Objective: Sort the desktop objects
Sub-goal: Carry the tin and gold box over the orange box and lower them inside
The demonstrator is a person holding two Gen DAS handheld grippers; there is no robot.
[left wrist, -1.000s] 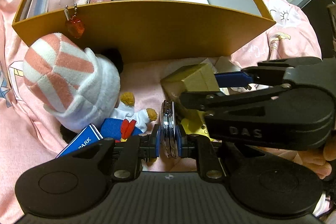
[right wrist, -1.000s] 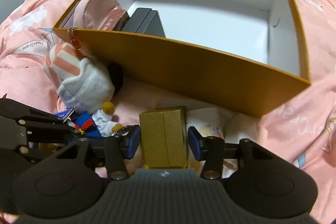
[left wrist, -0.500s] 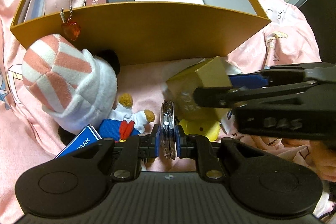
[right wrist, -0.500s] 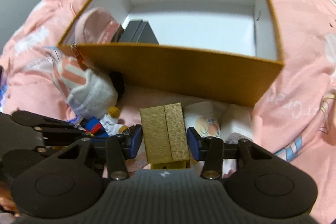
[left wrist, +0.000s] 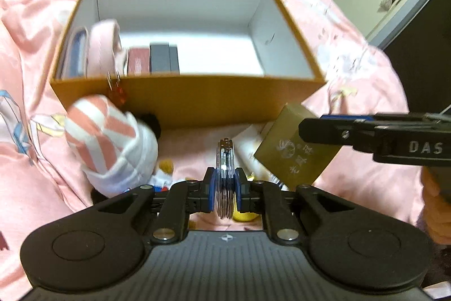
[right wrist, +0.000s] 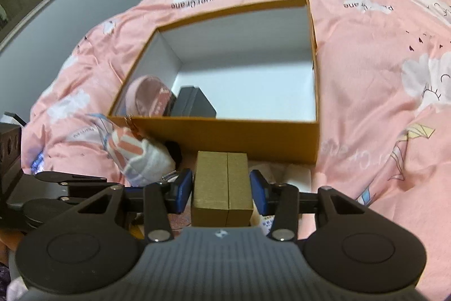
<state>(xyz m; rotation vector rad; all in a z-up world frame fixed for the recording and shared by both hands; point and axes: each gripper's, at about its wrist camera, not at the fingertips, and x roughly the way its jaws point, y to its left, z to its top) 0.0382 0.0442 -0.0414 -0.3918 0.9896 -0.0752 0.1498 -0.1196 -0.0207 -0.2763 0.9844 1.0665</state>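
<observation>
Pink cloud-print bedding (right wrist: 366,52) covers the bed, and on it sits an open orange storage box (left wrist: 197,100) with a white interior. At about nine o'clock inside the box stand a pink pouch (left wrist: 103,47) and a dark case (left wrist: 163,58); the rest of the floor is bare. Just outside its near wall, at eight o'clock, lies a striped plush toy (left wrist: 112,143).

Centre, the left gripper (left wrist: 224,188) has its fingers nearly closed on a thin, round stack of clear discs (left wrist: 224,160), held edge-on. That narrow edge grip could let the stack swivel or fan apart if the hand tips over the box wall.

At three o'clock, the right gripper (right wrist: 222,188) carries a gold box (right wrist: 222,185), tilted in the left view, its fingers about half open and pressed on the sides. Smooth card could slide in that hold, and both grippers are near each other, so heading for the same opening risks a knock.
</observation>
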